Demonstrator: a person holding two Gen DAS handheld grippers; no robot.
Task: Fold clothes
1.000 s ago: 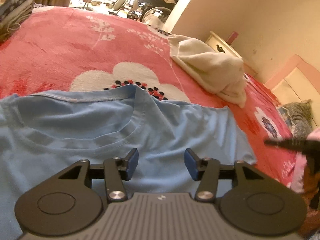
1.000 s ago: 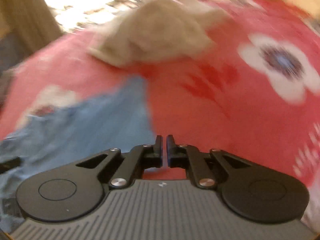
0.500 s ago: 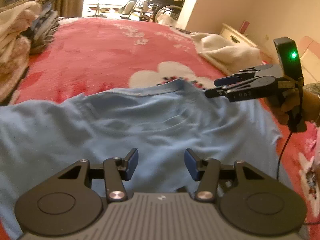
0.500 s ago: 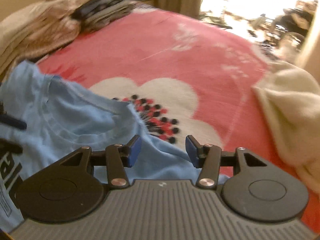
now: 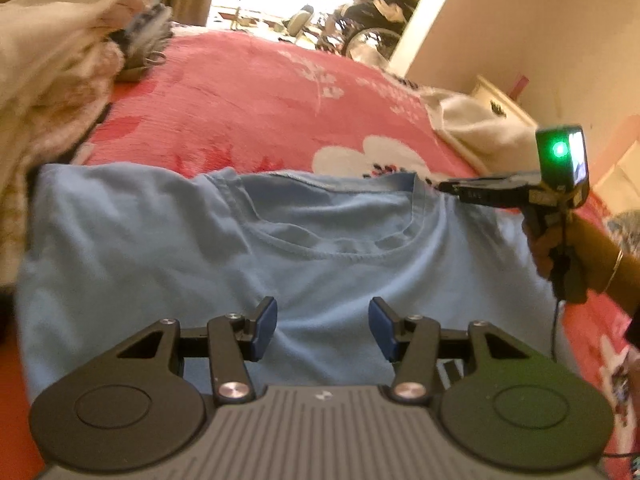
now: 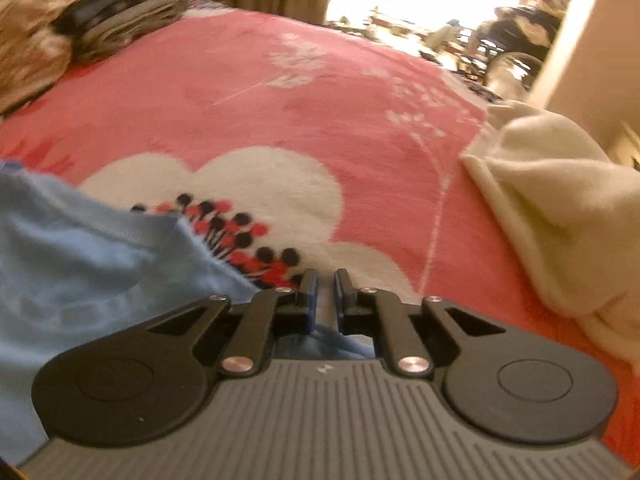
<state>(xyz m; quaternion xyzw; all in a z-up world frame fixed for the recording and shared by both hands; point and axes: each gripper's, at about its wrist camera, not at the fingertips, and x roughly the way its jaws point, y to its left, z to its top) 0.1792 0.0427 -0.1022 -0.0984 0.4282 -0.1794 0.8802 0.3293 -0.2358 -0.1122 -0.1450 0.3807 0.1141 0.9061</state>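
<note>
A light blue T-shirt (image 5: 280, 248) lies spread on the red floral bedspread (image 5: 248, 100), collar toward the far side. My left gripper (image 5: 322, 320) is open and empty, hovering over the shirt's chest below the collar. My right gripper (image 6: 326, 292) is nearly shut at the shirt's shoulder edge (image 6: 100, 264), right of the collar; blue fabric shows just behind its fingers, but I cannot tell whether it is pinched. In the left wrist view the right gripper (image 5: 444, 187) reaches in from the right, its tips at the collar's right end.
A cream garment (image 6: 560, 208) lies crumpled at the bed's right. A pile of clothes (image 5: 52, 80) is stacked at the left, also seen in the right wrist view (image 6: 100, 24). A wall and a small cabinet (image 5: 504, 100) stand beyond the right side.
My right gripper has closed from open to nearly shut and come down to the shirt's shoulder by the collar. My left gripper has shifted left, still open over the shirt.
</note>
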